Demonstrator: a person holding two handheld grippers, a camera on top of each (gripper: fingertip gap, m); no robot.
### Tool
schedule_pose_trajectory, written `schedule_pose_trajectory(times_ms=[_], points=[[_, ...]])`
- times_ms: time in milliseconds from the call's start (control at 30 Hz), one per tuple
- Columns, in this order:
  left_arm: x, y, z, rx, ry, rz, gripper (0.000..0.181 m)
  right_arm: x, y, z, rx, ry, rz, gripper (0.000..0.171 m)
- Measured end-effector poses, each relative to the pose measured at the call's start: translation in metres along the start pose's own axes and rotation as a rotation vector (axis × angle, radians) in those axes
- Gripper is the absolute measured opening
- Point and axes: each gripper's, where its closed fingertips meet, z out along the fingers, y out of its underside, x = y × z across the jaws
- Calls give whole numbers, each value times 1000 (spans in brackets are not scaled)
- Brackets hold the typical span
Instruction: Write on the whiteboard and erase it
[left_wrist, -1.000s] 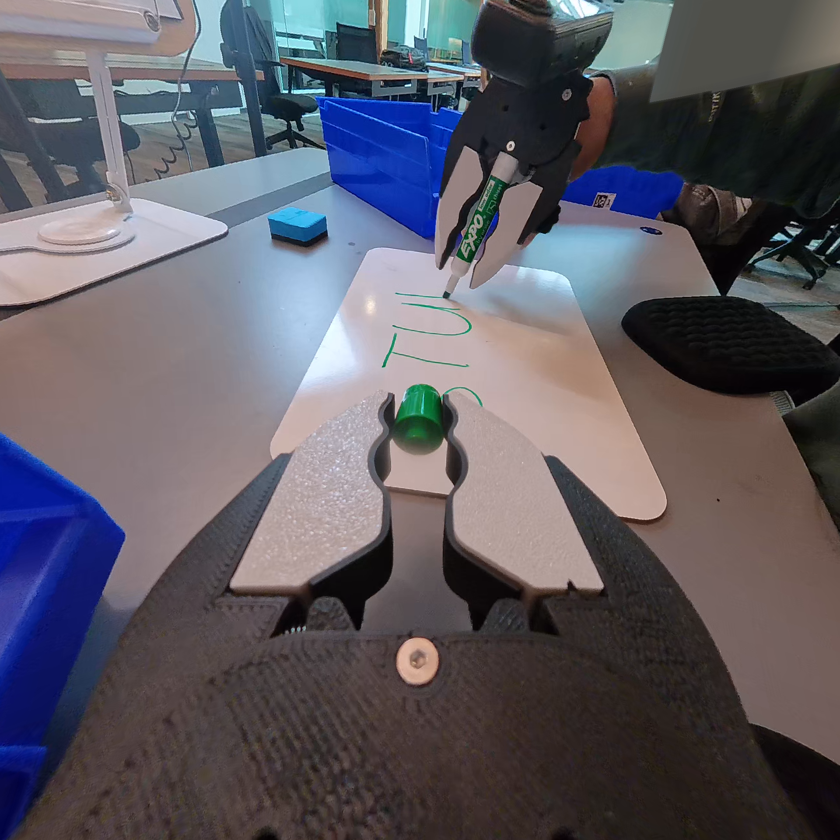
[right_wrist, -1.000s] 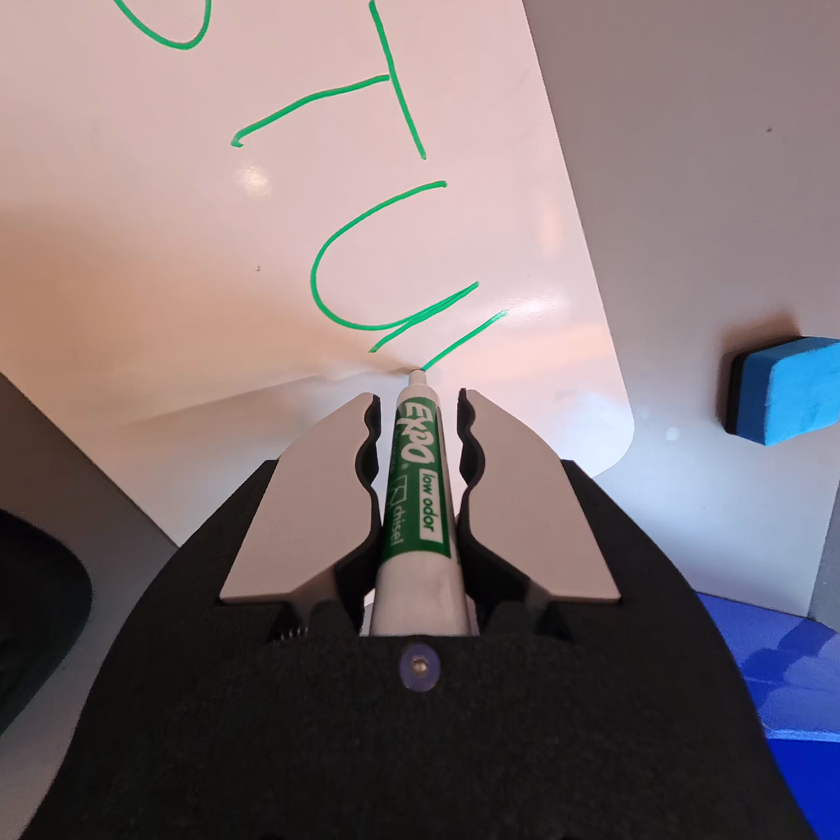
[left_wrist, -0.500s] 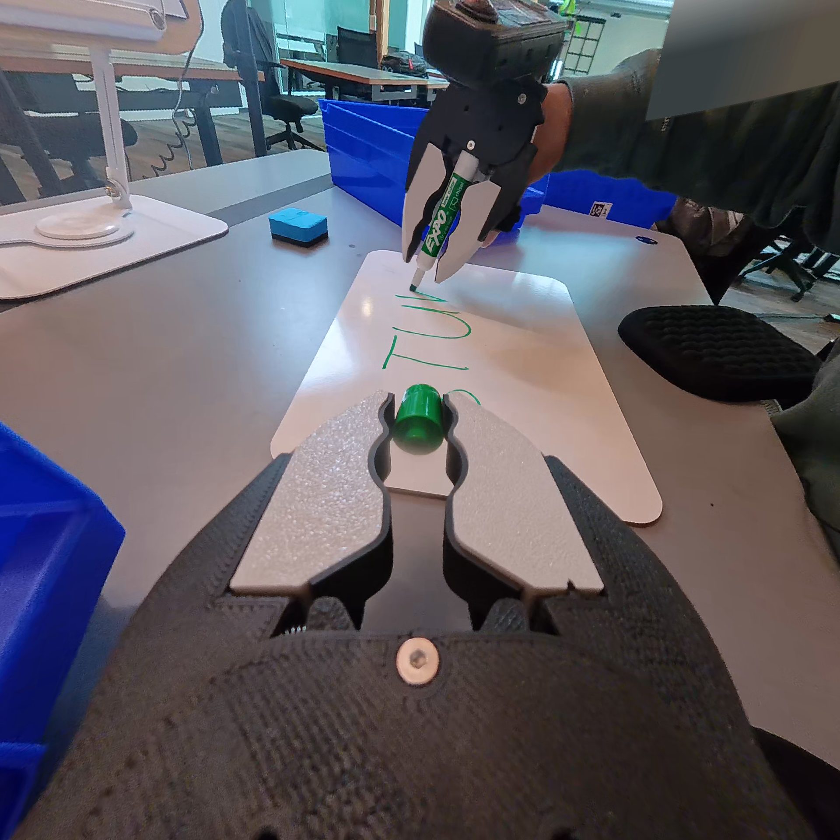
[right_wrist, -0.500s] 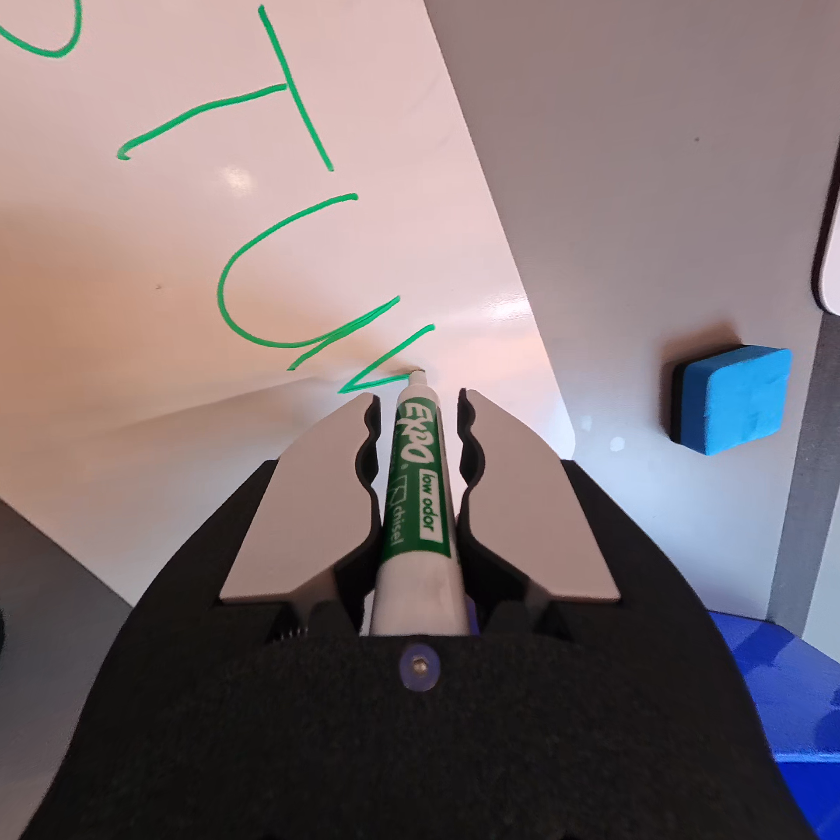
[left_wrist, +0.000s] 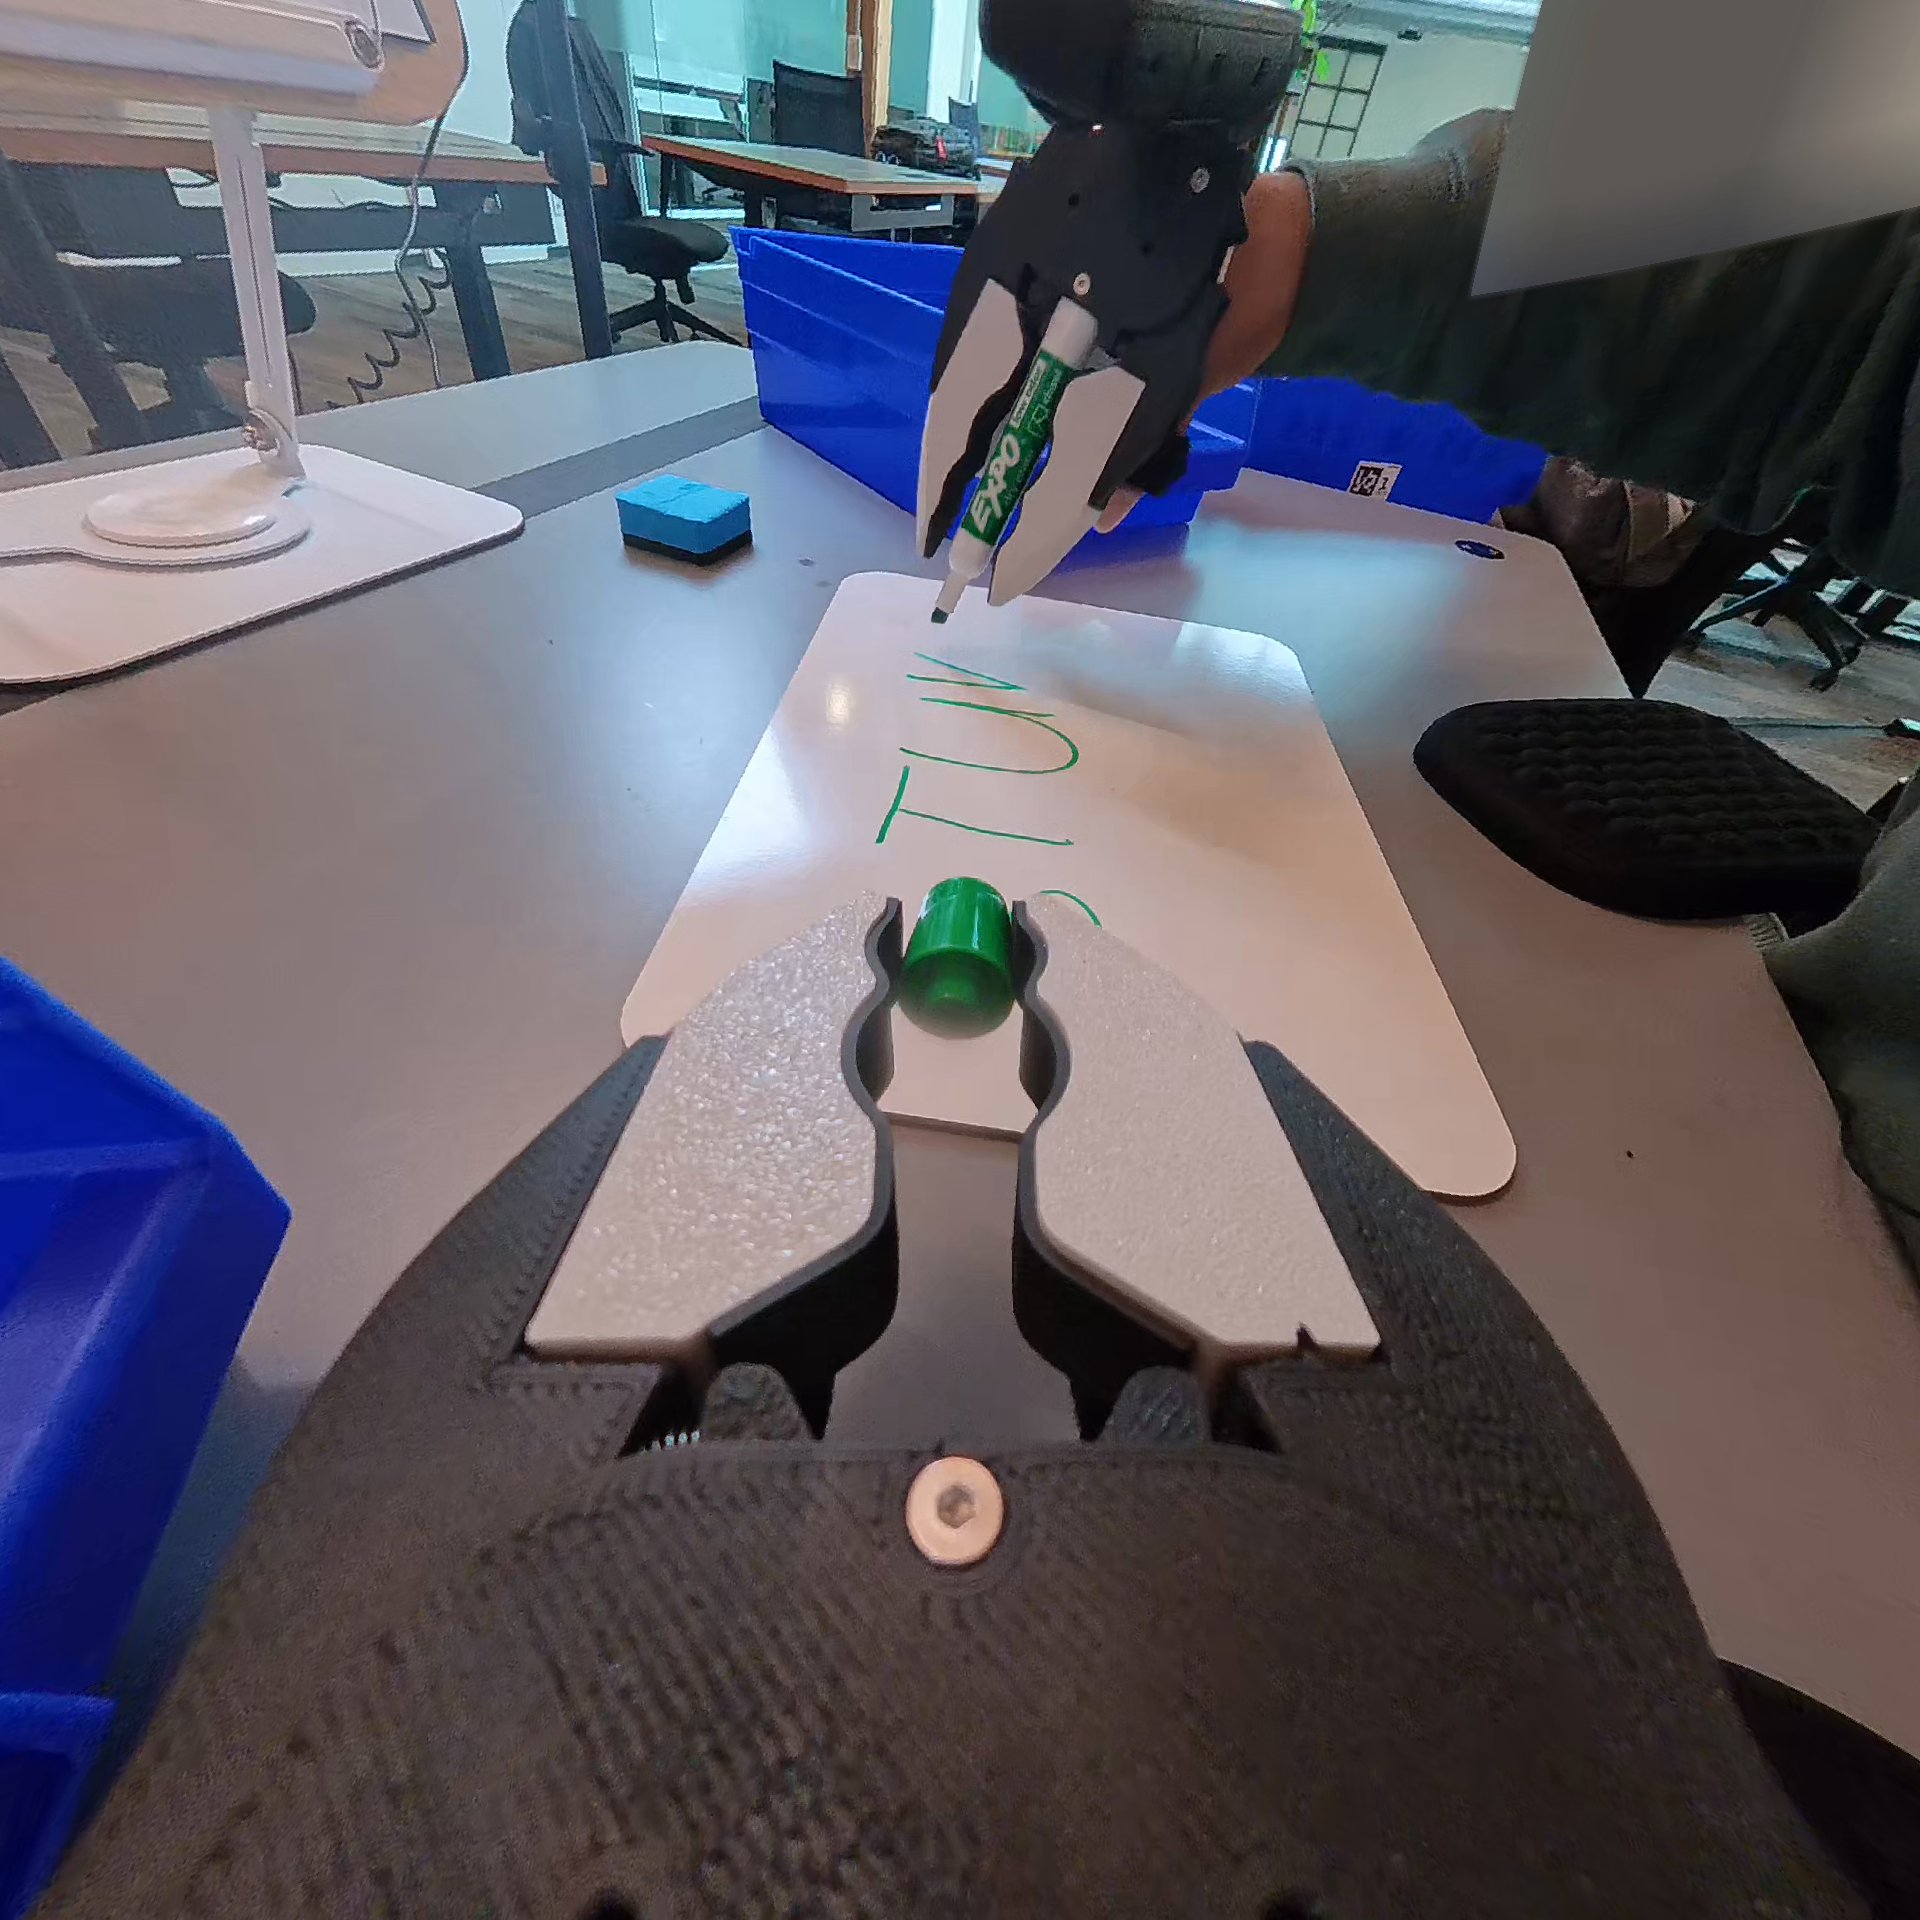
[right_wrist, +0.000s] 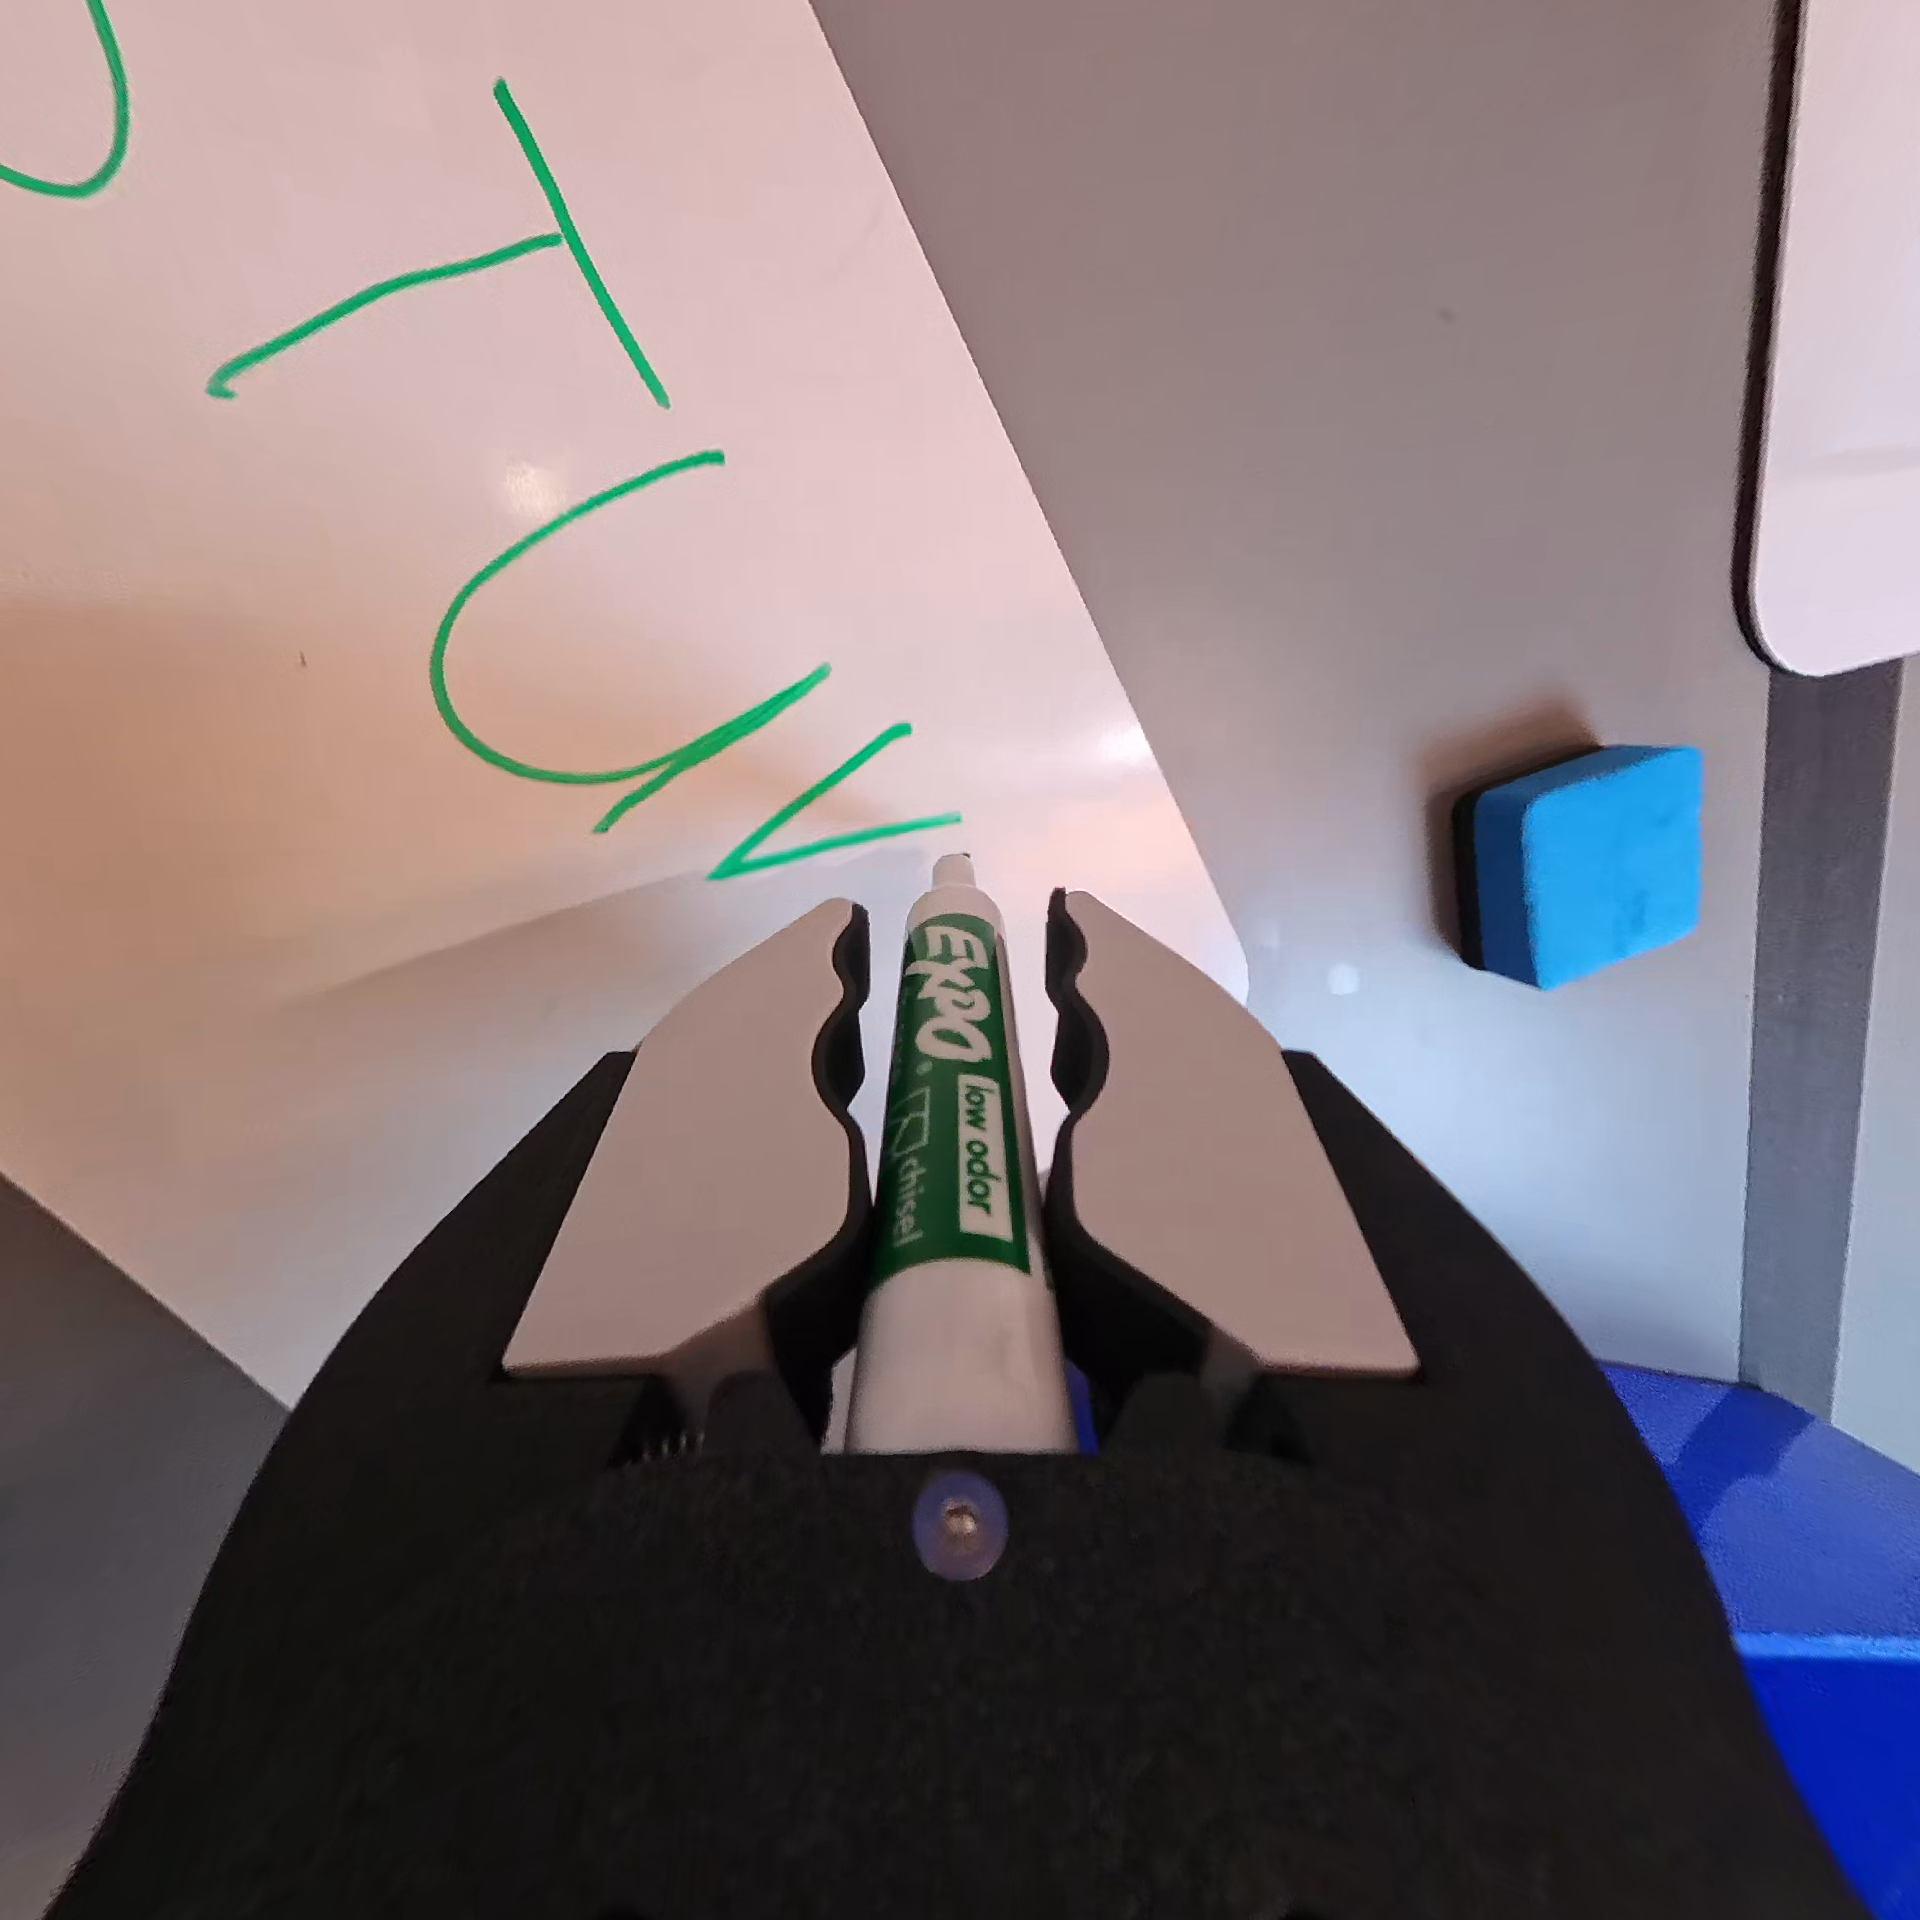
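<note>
Whiteboard (left_wrist: 1195, 831) lies flat ahead of both grippers, bearing green strokes; writing looks well advanced, erasing not begun. Right gripper (right_wrist: 956, 914) clamps the marker (right_wrist: 951, 1122), tip near the far edge. Left gripper (left_wrist: 954, 935) pinches the cap (left_wrist: 956, 956). Eraser (right_wrist: 1579, 862) sits unused, right of the marker.

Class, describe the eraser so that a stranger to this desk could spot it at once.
Start at the whiteboard lying flat on the grey desk. Beyond its far left corner, apart from it, sits the eraser: a small block, bright blue on top with a black base, far smaller than the blue bins nearby.
</note>
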Motion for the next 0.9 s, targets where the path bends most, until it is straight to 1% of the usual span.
schedule_pose_trajectory(times_ms=[167,433,900], points=[[0,0,0,-2,-1,3,20,-3,11,-1,0,10,10,34],[0,0,0,-1,-5,4,20,0,11,1,35,15,28,34],[-1,0,0,-1,-5,5,20,-2,8,4,35,2,16,34]])
